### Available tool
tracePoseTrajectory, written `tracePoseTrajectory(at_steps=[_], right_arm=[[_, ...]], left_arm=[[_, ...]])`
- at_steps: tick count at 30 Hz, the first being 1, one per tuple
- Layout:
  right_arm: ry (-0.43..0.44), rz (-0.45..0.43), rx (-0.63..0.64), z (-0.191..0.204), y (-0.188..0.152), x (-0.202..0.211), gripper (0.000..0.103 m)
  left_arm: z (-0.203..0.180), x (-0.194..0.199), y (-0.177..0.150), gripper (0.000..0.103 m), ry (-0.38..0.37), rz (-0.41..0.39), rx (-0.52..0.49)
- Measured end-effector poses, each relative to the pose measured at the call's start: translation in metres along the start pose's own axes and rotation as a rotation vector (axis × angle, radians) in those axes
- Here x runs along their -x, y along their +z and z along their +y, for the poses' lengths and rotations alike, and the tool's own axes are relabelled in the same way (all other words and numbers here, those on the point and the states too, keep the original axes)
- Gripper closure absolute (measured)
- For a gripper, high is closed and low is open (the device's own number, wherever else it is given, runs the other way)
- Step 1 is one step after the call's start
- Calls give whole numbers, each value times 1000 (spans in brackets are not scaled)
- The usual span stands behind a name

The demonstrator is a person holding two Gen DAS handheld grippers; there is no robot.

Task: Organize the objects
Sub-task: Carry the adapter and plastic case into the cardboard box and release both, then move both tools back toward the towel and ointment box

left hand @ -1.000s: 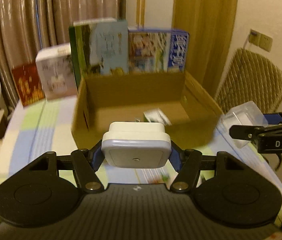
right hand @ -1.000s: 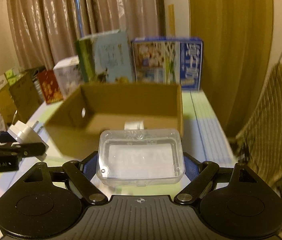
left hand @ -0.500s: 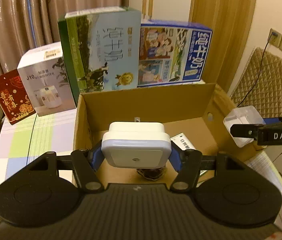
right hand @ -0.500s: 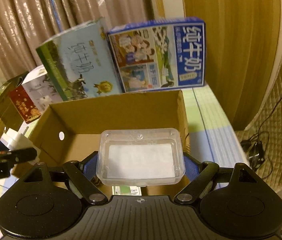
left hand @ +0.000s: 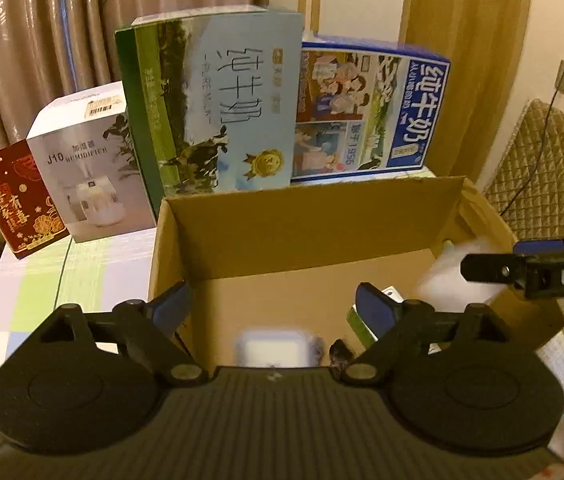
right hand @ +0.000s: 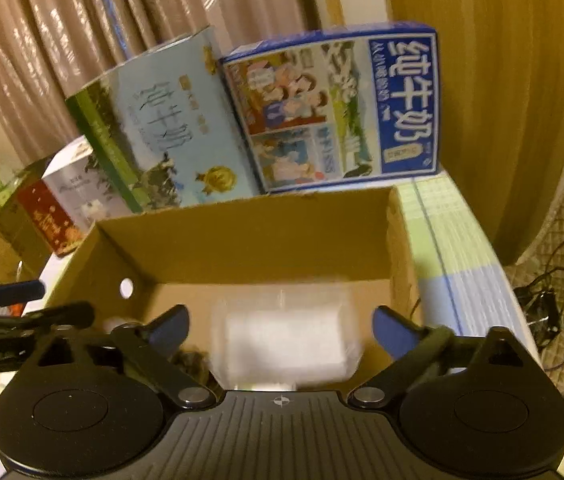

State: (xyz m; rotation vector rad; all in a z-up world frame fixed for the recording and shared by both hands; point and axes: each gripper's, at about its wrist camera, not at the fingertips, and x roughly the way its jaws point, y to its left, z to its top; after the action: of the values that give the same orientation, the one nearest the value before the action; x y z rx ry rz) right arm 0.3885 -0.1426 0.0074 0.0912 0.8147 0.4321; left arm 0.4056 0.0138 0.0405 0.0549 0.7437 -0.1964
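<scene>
An open cardboard box stands on the table. My left gripper is open over the box's near left part. Below it a white charger, blurred, lies or falls free inside the box. My right gripper is open too, over the right side of the box. The clear plastic case is a blur beneath it, loose from the fingers; in the left wrist view the case smears beside the right gripper's finger.
Two milk cartons, one green and one blue, stand behind the box. A white humidifier box and a red packet are at the left. A padded chair stands to the right. Small items lie on the box floor.
Both grippers moved forward over the box and opened. The white charger dropped out of the left gripper and the clear case out of the right one, both into the box.
</scene>
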Motion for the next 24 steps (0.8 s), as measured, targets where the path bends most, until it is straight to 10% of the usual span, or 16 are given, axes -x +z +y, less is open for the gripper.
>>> tracePoseTrajectory(at_steps=[24], right_arm=[[3, -113, 62, 22, -49, 159, 2]], left_arm=[[-6, 160, -63, 6, 30, -110, 69]])
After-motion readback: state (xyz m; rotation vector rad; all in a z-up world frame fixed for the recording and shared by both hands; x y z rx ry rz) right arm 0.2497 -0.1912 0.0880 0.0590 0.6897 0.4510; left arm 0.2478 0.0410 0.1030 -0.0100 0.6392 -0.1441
